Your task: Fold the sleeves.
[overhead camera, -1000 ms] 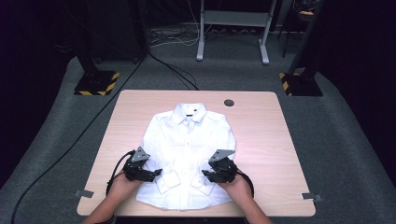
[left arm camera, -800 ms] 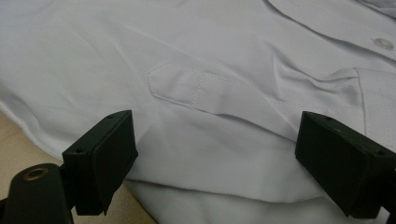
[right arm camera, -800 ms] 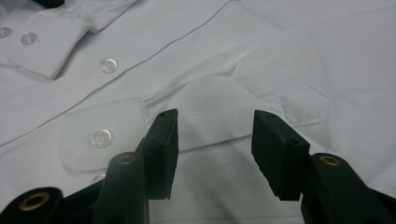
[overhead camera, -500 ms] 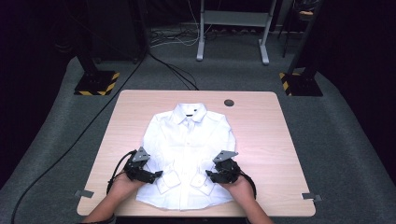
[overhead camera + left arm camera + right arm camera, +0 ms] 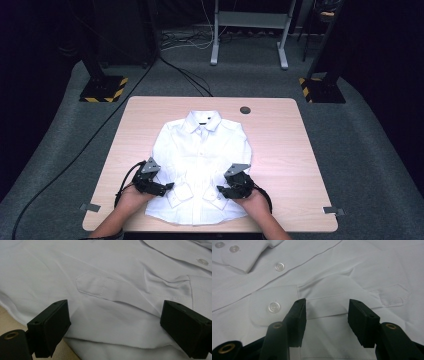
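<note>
A white button-up shirt (image 5: 201, 165) lies face up in the middle of a light wooden table (image 5: 285, 145), collar toward twelve o'clock and hem toward six o'clock at the near edge. Both sleeves appear already folded inward across the front, their cuffs resting on the lower body of the shirt. At about seven o'clock of the shirt, the left gripper (image 5: 159, 188) sits low over the left side, held by a hand coming in from the bottom edge. In the left gripper view its jaws stand wide apart and released, with nothing between them, hovering over the cloth just short of a stitched sleeve placket (image 5: 100, 287); a sliver of table shows at the lower left. At about five o'clock of the shirt, the right gripper (image 5: 227, 190) mirrors it. In the right gripper view its jaws are also parted, straddling a raised fold of the right cuff (image 5: 274, 305) area without pinching it, beside a clear cuff button (image 5: 274, 306). Judging from this, the sleeve folds look done, while the lengthwise fold of hem toward collar has not begun; both tools seem poised to take hold of the lower cloth.
</note>
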{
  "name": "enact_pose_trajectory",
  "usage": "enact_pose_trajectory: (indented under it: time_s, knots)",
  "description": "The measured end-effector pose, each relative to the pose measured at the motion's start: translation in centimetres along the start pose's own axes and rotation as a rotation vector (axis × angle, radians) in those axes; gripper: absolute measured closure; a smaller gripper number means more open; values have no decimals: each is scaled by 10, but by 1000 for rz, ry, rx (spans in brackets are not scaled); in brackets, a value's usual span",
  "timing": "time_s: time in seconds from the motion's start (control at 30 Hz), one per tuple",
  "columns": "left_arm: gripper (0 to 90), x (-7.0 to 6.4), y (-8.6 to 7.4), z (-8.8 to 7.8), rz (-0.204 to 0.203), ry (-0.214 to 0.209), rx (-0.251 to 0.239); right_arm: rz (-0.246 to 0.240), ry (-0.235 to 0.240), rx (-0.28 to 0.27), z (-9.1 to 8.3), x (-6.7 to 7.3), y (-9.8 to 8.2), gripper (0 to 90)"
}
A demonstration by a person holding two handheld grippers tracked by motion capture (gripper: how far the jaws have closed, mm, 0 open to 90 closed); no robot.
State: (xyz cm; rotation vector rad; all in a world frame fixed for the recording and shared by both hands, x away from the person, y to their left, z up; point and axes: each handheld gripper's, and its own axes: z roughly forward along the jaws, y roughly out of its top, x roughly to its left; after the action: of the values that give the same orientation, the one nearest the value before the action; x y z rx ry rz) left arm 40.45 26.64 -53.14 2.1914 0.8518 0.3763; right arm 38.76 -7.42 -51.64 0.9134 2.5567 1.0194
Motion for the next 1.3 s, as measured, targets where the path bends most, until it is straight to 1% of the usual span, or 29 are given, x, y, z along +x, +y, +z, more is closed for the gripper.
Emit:
enact_pose_trajectory:
  time_s: [0.13, 0.23, 0.33, 0.4, 0.53, 0.73, 0.83, 0.87, 0.97, 1.0, 1.03, 1.1, 1.13, 1.2, 1.3]
  knots:
    - [95, 0, 0, 0, -4, 1, 3, -3, 22, -19, -4, 1, 2, 474]
    - [121, 1, 1, -1, -5, 2, 4, 4, 16, -34, -7, 1, 4, 464]
    - [152, 4, 2, -4, -14, -4, 12, 10, 5, -38, -8, -3, 4, 462]
    - [158, 6, 2, -5, -29, -3, 11, 14, -5, -33, -8, -6, 3, 461]
    - [156, 9, 3, -8, -51, 7, 4, 39, -34, -26, -8, -15, 2, 448]
    - [157, 16, 8, -9, -59, 12, 4, 82, -77, -24, -8, -30, 5, 432]
    - [158, 21, 12, -8, -75, 5, 7, 104, -93, -20, -7, -40, 7, 424]
    - [156, 22, 13, -8, -77, 3, 14, 107, -106, -20, -6, -43, 7, 420]
    - [154, 24, 17, -6, -60, 6, 29, 120, -136, -18, -4, -56, 8, 417]
    - [154, 25, 18, -5, -55, 12, 31, 133, -144, -21, -4, -60, 7, 417]
    - [154, 27, 19, -4, -58, 16, 30, 141, -155, -23, -3, -64, 7, 417]
    - [150, 30, 22, -3, -79, 18, 13, 156, -177, -30, -4, -71, 6, 417]
    - [148, 31, 23, -2, -82, 23, 7, 168, -185, -33, -3, -73, 6, 417]
    - [143, 32, 25, 1, -73, 34, 2, 183, -192, -39, -3, -78, 4, 418]
    - [134, 35, 25, 7, -69, 43, 9, 177, -206, -34, 0, -79, 2, 419]
